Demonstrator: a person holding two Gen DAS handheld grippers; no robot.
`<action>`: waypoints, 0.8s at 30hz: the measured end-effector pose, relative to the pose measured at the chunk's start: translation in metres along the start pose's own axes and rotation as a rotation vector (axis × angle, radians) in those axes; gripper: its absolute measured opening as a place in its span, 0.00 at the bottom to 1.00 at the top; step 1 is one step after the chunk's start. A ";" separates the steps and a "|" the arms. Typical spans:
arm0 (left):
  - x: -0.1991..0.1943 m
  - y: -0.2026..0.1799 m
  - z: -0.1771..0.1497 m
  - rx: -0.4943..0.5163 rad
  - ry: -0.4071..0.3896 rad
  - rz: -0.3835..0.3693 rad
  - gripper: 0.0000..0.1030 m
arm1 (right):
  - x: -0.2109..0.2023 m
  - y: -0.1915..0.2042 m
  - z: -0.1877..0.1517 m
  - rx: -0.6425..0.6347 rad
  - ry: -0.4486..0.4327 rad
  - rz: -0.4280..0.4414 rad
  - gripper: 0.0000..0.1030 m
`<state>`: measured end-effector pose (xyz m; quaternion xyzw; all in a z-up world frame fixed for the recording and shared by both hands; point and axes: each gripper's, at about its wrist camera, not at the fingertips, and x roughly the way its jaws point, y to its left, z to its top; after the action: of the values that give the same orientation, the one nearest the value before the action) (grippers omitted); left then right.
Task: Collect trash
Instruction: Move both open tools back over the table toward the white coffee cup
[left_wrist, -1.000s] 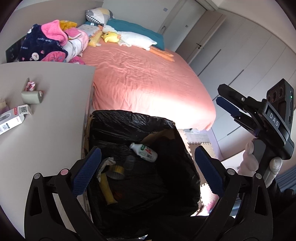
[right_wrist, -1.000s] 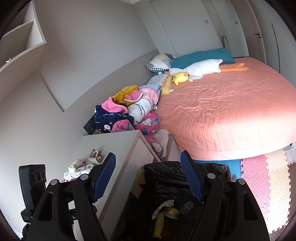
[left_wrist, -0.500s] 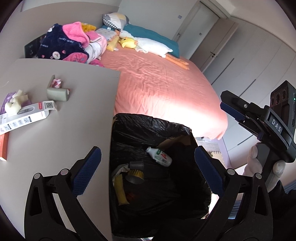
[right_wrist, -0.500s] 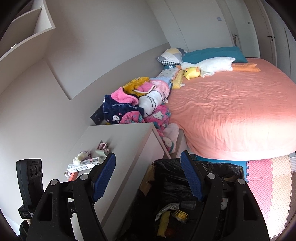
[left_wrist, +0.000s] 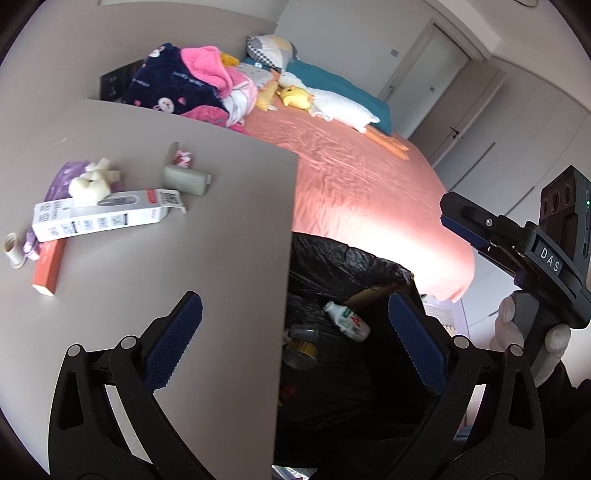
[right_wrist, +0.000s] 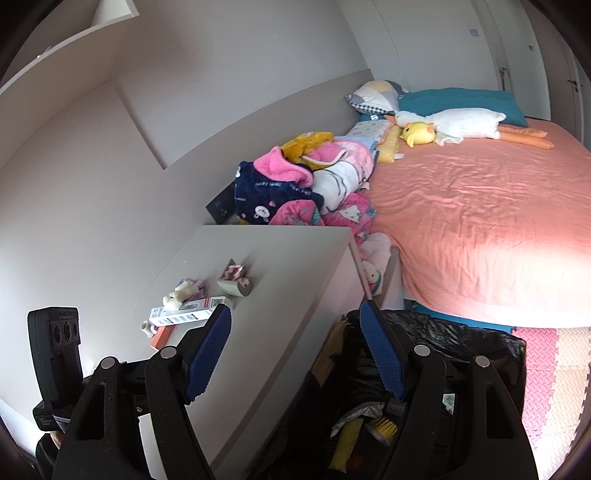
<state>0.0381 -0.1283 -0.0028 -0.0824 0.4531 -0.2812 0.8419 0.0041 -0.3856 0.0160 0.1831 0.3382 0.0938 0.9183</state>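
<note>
Trash: white box (left_wrist: 99, 218), orange box (left_wrist: 46, 267) and crumpled tissue (left_wrist: 90, 184) clustered on the grey surface (left_wrist: 184, 258) beside the black-lined bin (left_wrist: 351, 266). Left gripper (left_wrist: 291, 339) and right gripper (right_wrist: 295, 354) both open, empty; a careless reach might knock the overlapping boxes off the surface. Left view alone shows the bottle (left_wrist: 347, 321) in the bin; right view alone shows the wall shelf (right_wrist: 74, 44).

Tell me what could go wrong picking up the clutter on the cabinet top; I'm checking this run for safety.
The white carton lies across the orange box, so lifting one could drag the other. The small white cup could tip and roll away. The bin sits below the cabinet edge; dropped trash may miss.
</note>
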 end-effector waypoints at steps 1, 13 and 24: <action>-0.002 0.004 -0.001 -0.008 -0.005 0.008 0.95 | 0.002 0.002 0.000 -0.003 0.004 0.004 0.71; -0.027 0.048 -0.013 -0.118 -0.056 0.082 0.95 | 0.041 0.042 0.001 -0.080 0.071 0.069 0.71; -0.048 0.089 -0.020 -0.198 -0.105 0.155 0.95 | 0.081 0.075 0.000 -0.138 0.126 0.101 0.71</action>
<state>0.0368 -0.0258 -0.0150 -0.1445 0.4391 -0.1643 0.8714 0.0617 -0.2934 -0.0012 0.1300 0.3785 0.1746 0.8997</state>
